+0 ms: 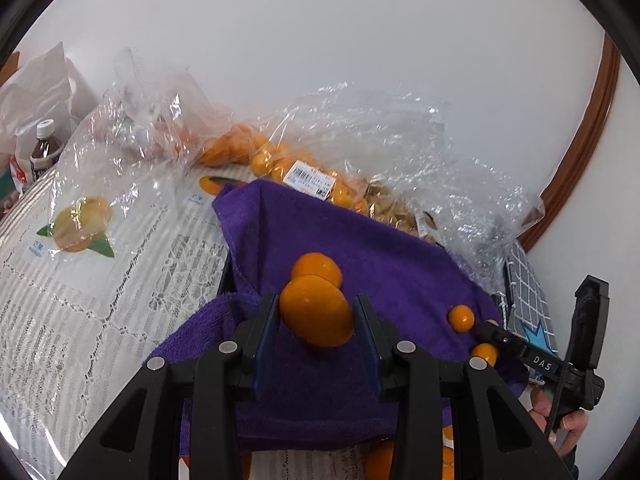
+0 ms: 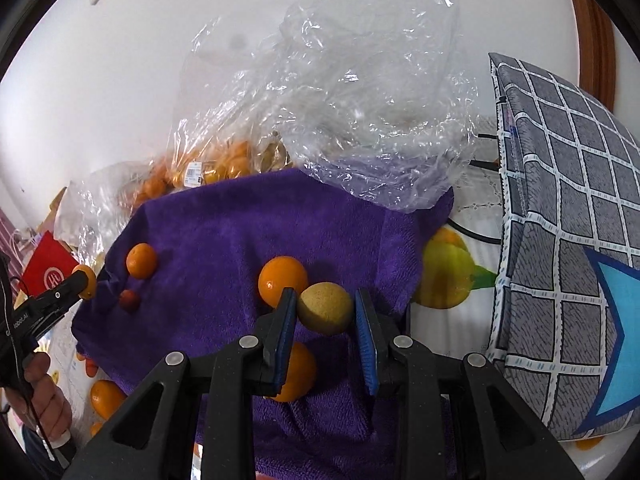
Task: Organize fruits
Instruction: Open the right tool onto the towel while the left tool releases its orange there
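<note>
Left wrist view: the left gripper [image 1: 316, 304] is clenched on a small orange citrus fruit [image 1: 316, 320] at lower centre of the frame, held over a purple towel [image 1: 380, 248]. Another orange citrus [image 1: 316, 266] lies on the towel just behind it, and a smaller one [image 1: 461, 319] sits to the right.

In the right wrist view, the right gripper [image 2: 325, 300] has a yellowish round fruit [image 2: 325, 310] between its pads at centre frame and appears to grasp it, though the right-hand pad may stand a hair off. Two oranges [image 2: 283, 280] lie close by on the towel. A small orange fruit [image 2: 141, 260] and a tiny red fruit [image 2: 129, 301] rest at centre left.

At upper centre, a labelled bag of kumquats [image 1: 308, 176] and crumpled clear plastic bags [image 2: 360, 100] remain well filled, beside a grey checked pillow [image 2: 568, 240]. The lace tablecloth [image 1: 100, 280] shows at left.

The sorting looks to be at an early stage: only a handful of fruits lie on the towel, in no clear groups, and most are still bagged.
</note>
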`<state>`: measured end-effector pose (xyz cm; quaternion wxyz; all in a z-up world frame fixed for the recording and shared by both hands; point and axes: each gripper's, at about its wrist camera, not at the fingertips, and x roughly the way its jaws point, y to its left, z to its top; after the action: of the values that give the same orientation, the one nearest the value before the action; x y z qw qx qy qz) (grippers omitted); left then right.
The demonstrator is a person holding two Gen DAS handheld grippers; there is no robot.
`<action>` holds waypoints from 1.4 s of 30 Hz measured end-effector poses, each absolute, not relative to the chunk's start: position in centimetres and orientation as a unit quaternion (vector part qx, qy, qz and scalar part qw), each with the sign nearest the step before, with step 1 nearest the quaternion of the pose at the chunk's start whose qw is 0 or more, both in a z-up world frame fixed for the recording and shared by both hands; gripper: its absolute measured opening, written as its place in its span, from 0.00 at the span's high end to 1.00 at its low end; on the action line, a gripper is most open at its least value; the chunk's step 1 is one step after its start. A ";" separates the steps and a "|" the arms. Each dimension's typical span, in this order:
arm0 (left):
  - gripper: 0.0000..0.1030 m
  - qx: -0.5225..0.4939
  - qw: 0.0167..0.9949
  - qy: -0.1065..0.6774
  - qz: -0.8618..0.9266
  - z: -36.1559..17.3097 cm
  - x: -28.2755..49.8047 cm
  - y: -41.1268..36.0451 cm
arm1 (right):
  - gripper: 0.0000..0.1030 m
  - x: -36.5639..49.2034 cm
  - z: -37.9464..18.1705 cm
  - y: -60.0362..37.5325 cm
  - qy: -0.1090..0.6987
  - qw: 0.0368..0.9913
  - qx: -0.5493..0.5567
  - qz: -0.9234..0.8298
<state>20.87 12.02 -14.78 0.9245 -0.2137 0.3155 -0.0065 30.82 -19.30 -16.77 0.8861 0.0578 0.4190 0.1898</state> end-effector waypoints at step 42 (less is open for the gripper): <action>0.63 -0.124 0.920 0.366 0.057 -16.6 22.7 9.9 | 0.56 27.2 -13.8 -20.0 0.371 0.908 0.050 0.188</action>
<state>22.71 9.93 -16.56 0.9204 -0.1241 0.3663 0.0570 27.19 -19.95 -13.82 0.9079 0.0497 0.3714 0.1880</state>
